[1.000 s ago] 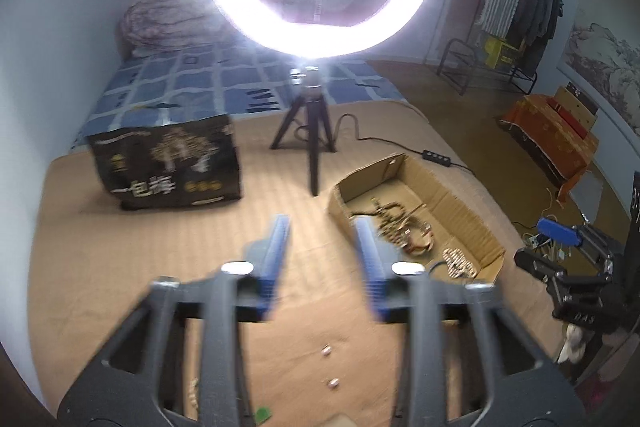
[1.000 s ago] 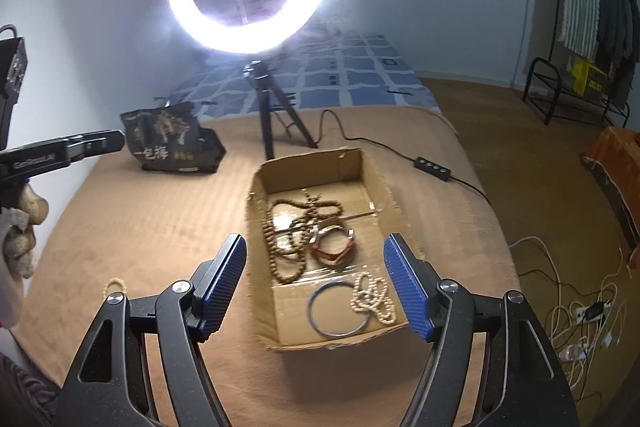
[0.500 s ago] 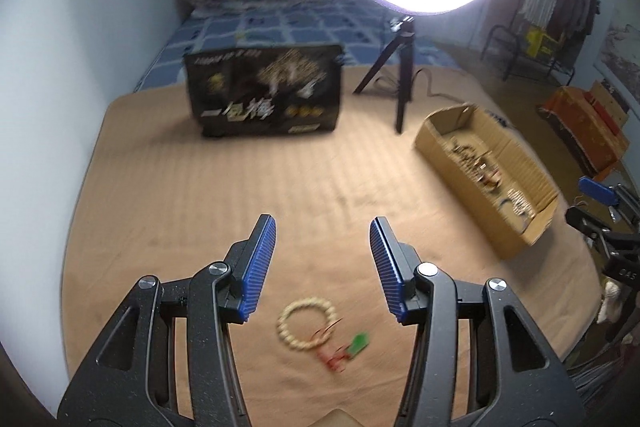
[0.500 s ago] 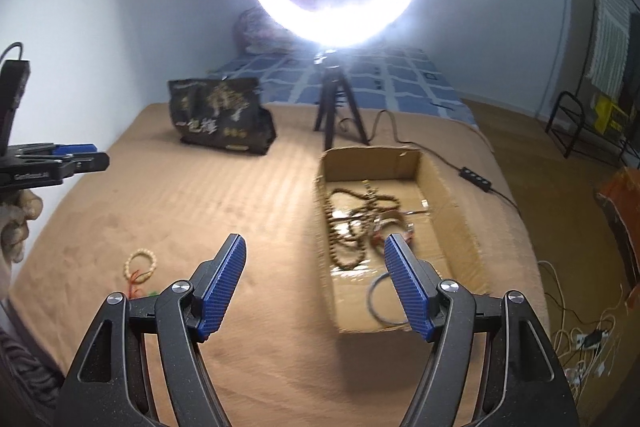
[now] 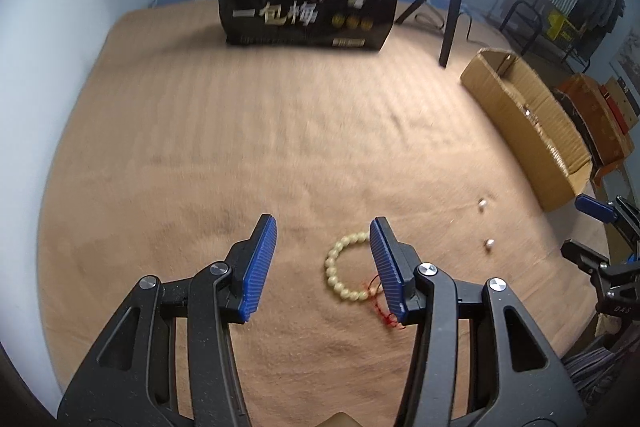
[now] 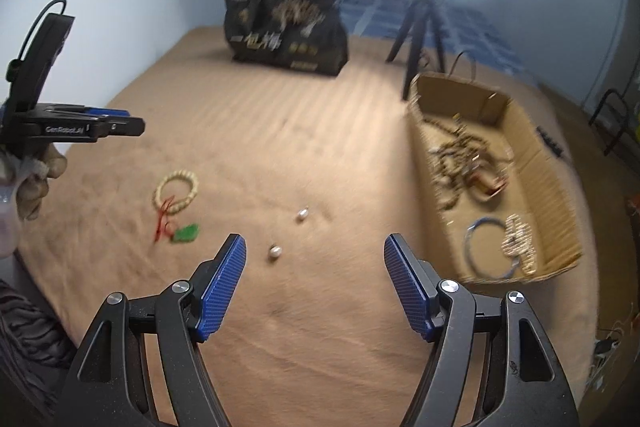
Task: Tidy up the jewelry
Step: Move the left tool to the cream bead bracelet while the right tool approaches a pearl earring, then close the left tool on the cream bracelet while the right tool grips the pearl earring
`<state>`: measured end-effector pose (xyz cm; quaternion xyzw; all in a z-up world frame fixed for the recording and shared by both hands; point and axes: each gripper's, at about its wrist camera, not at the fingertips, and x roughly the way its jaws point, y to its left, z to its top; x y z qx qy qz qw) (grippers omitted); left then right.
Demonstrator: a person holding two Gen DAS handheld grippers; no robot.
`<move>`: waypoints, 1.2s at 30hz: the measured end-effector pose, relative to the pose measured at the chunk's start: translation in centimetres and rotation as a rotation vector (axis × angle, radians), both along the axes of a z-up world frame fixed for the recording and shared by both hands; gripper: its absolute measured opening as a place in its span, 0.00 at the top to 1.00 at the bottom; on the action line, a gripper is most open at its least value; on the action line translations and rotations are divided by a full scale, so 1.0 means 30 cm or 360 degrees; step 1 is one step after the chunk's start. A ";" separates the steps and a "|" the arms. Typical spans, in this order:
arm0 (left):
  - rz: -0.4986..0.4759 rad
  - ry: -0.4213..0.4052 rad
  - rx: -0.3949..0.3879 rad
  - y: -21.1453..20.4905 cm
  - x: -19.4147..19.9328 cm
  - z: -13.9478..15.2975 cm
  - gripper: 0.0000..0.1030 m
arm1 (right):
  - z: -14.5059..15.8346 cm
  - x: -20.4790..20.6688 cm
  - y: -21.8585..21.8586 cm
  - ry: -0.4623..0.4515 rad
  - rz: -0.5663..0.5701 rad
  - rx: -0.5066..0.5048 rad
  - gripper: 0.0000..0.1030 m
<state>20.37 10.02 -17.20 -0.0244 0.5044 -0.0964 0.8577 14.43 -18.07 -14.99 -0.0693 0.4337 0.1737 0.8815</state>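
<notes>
A cream bead bracelet (image 5: 340, 273) with a red cord lies on the tan blanket (image 5: 280, 131), just inside my left gripper's right finger; it also shows in the right wrist view (image 6: 176, 191) beside a green pendant (image 6: 186, 233). My left gripper (image 5: 322, 263) is open and empty above it. My right gripper (image 6: 314, 281) is open and empty, with two loose pearls (image 6: 275, 251) just ahead. The cardboard box (image 6: 556, 239) at the right holds several bead strings, a blue bangle (image 6: 486, 247) and a white bead piece.
A black printed bag (image 5: 310, 1) stands at the back. A ring light on a tripod (image 5: 450, 7) stands beside the box (image 5: 520, 123). The blanket's front edge is close below both grippers. The left gripper shows at the left in the right wrist view (image 6: 96, 125).
Both grippers have swung left and down, away from the box toward the loose items on the blanket. The bracelet now lies between the left fingers. Both stayed open.
</notes>
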 end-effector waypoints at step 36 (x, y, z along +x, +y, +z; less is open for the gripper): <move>-0.0188 0.0202 0.0152 -0.103 0.059 -0.240 0.89 | -0.246 0.116 0.137 0.0293 0.0183 -0.0047 0.74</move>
